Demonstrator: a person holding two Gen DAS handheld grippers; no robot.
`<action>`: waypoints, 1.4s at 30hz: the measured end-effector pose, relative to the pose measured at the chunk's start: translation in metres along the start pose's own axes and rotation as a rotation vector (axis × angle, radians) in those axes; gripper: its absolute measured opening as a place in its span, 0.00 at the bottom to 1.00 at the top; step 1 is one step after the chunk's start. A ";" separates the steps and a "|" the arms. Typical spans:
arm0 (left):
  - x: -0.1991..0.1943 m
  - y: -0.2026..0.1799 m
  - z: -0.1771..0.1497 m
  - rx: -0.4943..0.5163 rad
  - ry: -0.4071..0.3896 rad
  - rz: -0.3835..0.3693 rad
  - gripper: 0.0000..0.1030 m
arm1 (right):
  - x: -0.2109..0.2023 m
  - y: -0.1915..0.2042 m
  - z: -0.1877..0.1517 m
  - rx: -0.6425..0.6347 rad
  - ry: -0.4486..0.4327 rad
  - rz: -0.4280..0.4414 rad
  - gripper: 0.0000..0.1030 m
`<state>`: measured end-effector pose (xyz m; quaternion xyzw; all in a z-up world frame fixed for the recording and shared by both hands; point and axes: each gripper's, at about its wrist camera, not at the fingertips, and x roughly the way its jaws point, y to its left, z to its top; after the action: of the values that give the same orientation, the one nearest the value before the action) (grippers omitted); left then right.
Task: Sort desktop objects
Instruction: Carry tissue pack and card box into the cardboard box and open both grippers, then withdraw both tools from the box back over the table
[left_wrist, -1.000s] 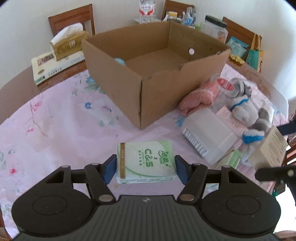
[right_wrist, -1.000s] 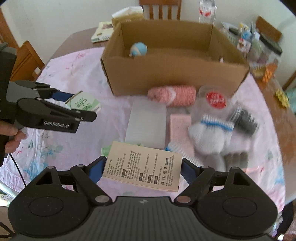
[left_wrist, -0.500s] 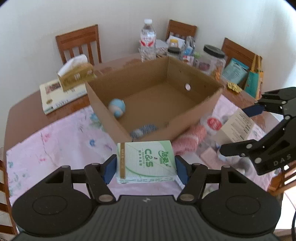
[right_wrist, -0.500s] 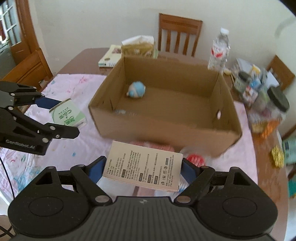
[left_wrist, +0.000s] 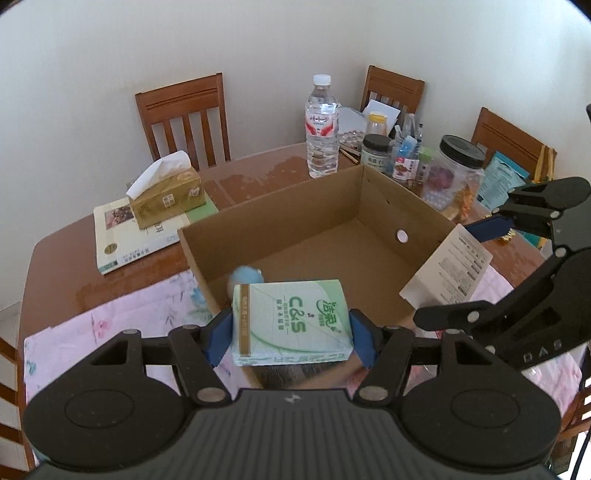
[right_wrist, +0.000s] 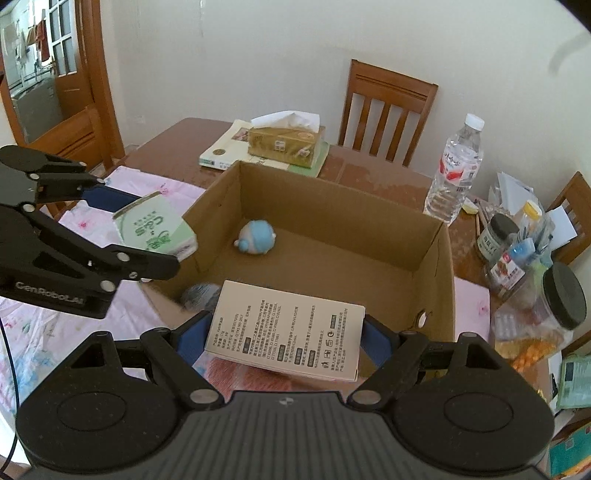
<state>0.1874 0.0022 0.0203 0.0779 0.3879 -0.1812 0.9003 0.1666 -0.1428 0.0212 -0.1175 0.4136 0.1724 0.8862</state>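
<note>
Over the box (right_wrist: 436, 266), left gripper (left_wrist: 291, 332) grips tissues (left_wrist: 291, 323), right gripper (right_wrist: 282, 339) a carton (right_wrist: 284, 334); ball (right_wrist: 256, 236) already inside, neither dropped yet.

Tabletop (left_wrist: 255, 177): brown wood, partly under a pink floral cloth (left_wrist: 110, 321).
On the cloth: open cardboard box (left_wrist: 384, 206).
On bare wood: book (left_wrist: 125, 240), water bottle (left_wrist: 321, 125), clustered jars (left_wrist: 458, 170).
</note>
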 end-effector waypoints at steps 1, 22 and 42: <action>0.004 0.001 0.003 -0.002 0.002 -0.004 0.64 | 0.004 -0.002 0.003 0.005 0.003 -0.003 0.85; 0.060 0.023 0.022 0.037 0.031 -0.044 0.85 | 0.042 -0.020 0.014 0.087 0.059 -0.054 1.00; 0.005 -0.029 -0.044 0.000 0.105 -0.045 0.87 | -0.023 0.005 -0.063 -0.022 0.042 -0.011 1.00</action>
<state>0.1499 -0.0133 -0.0137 0.0787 0.4364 -0.1972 0.8743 0.1071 -0.1647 -0.0007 -0.1329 0.4294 0.1697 0.8770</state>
